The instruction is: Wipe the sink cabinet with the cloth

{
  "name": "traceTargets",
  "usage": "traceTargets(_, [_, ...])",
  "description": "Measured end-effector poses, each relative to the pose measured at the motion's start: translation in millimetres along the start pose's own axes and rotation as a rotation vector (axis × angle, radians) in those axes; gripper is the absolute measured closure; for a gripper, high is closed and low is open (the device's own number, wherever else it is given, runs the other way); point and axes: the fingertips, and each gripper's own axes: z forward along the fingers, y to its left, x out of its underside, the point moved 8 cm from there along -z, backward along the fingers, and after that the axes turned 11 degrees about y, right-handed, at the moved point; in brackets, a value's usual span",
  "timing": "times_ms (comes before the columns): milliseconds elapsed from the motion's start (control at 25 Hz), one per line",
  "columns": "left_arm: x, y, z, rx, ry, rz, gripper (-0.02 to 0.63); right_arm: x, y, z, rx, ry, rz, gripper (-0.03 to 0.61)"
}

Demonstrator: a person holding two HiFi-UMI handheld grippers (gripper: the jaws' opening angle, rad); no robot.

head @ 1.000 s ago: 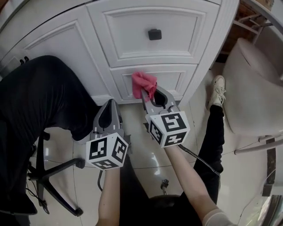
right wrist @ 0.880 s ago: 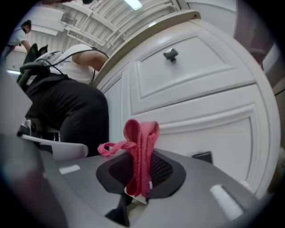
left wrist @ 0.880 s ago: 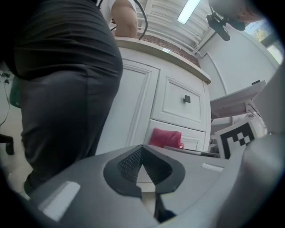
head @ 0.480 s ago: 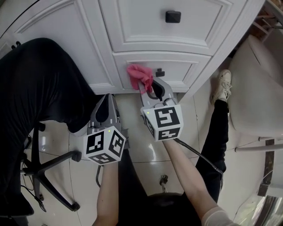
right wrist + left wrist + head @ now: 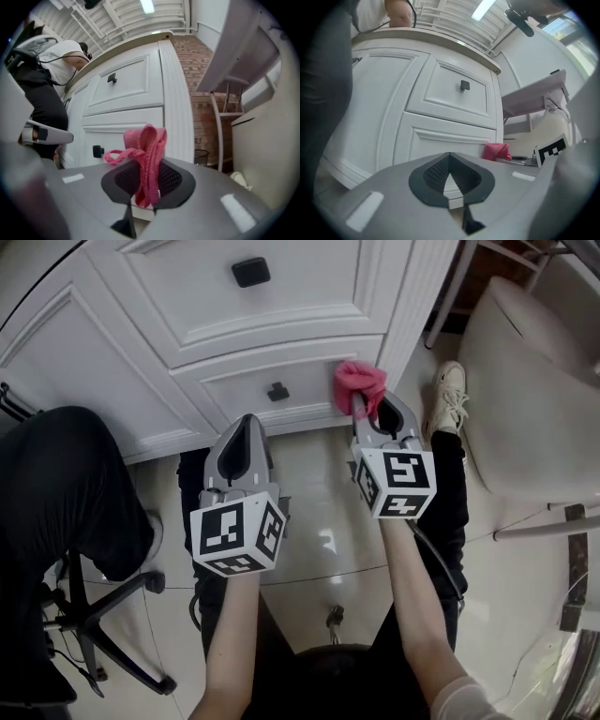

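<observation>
The white sink cabinet (image 5: 309, 306) fills the top of the head view, with two drawers and black knobs (image 5: 250, 272). A pink cloth (image 5: 360, 382) is bunched at the right end of the lower drawer front, beside the corner post. My right gripper (image 5: 372, 407) is shut on it. In the right gripper view the cloth (image 5: 146, 159) stands folded between the jaws, with the lower knob (image 5: 97, 151) to its left. My left gripper (image 5: 246, 423) hangs shut and empty below the lower drawer knob (image 5: 277, 391). Its own view shows the closed jaws (image 5: 449, 159) and the cloth (image 5: 497, 151) off to the right.
A white toilet-like fixture (image 5: 530, 390) stands at the right, with a white shoe (image 5: 448, 395) beside it. A second person in black trousers (image 5: 56, 493) sits at the left over an office chair base (image 5: 103, 615). A brick wall and a metal rack (image 5: 220, 117) lie past the cabinet's corner.
My right gripper has carried the cloth rightward along the lower drawer, from left of its knob to the drawer's right end. The left gripper stays shut and empty.
</observation>
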Motion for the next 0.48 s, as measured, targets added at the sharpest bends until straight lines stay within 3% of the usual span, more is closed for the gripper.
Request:
traceTargets(240, [2,-12,5,-0.024,-0.006,0.008,0.6,16,-69,-28,0.161,0.027,0.072,0.518])
traceTargets(360, [2,-13,-2,-0.065,-0.033,0.014,0.6,17,-52,-38,0.096,0.015,0.072,0.517])
traceTargets(480, [4,6,-16,-0.141,-0.067,0.005,0.6,22,10,-27,-0.066,0.021,0.065,0.518])
